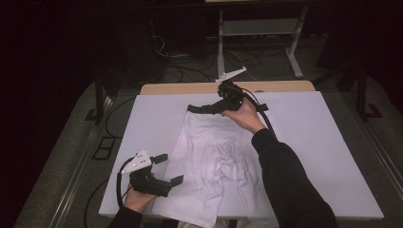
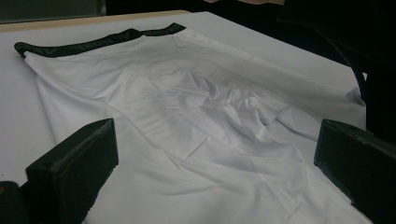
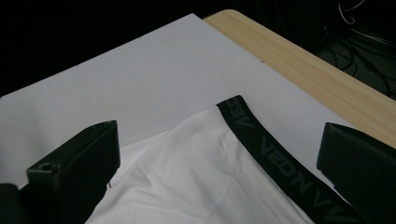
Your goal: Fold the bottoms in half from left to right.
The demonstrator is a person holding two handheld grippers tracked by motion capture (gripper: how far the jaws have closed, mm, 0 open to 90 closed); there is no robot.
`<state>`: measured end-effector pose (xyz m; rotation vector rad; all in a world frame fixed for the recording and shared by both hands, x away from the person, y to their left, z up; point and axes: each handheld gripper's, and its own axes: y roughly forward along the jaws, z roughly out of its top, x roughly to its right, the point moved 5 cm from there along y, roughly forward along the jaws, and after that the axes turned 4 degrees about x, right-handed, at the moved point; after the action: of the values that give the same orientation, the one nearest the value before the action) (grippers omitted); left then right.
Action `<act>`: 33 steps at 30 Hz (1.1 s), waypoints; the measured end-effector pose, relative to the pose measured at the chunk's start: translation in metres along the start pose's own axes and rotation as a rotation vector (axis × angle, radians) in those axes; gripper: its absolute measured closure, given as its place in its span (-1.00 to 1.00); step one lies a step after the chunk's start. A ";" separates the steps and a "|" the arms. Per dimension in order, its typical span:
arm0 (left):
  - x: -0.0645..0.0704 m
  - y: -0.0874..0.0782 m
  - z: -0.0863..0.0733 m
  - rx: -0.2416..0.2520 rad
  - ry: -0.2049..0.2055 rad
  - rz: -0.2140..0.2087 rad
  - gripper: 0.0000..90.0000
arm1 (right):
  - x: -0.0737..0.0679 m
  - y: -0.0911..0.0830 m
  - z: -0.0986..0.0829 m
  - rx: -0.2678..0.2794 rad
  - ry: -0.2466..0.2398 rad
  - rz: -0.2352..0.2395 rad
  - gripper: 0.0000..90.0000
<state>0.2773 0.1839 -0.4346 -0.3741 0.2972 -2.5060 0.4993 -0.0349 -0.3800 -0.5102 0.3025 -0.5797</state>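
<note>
Dark floor and tangled cables surround a wooden counter (image 1: 290, 86) covered by a white sheet (image 1: 323, 156), and on that sheet lies a pair of white boxer briefs (image 1: 214, 156) with a black waistband (image 1: 202, 109). The garment is spread flat but wrinkled through the middle, its long axis running from the waistband at the far edge down to the leg openings at the person's side, where the hems hang slightly past the sheet's near edge.

At the far end, the right gripper (image 1: 209, 107) hovers over the waistband's right part; its fingers stand wide apart, holding nothing, with the lettered band (image 3: 280, 163) lying between them in the right gripper view. Near the garment's lower left edge, the left gripper (image 1: 167, 168) also has its fingers spread wide and empty, pointing across the cloth (image 2: 196, 135) toward the waistband.

The right gripper is the nearer one to the waistband, so a pinch there likely comes first, while the left sits just beside the near left leg.
</note>
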 end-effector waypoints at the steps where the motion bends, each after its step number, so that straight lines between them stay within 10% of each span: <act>1: 0.000 0.000 0.000 0.000 0.000 0.000 -1.00 | 0.000 0.001 0.001 -0.001 -0.001 0.000 -1.00; 33: 0.000 0.000 0.000 0.003 0.000 -0.007 -1.00 | 0.002 0.066 0.014 -0.022 0.043 0.007 -0.97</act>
<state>0.2774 0.1839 -0.4347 -0.3748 0.2922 -2.5132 0.5358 0.0169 -0.4044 -0.5186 0.3520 -0.5819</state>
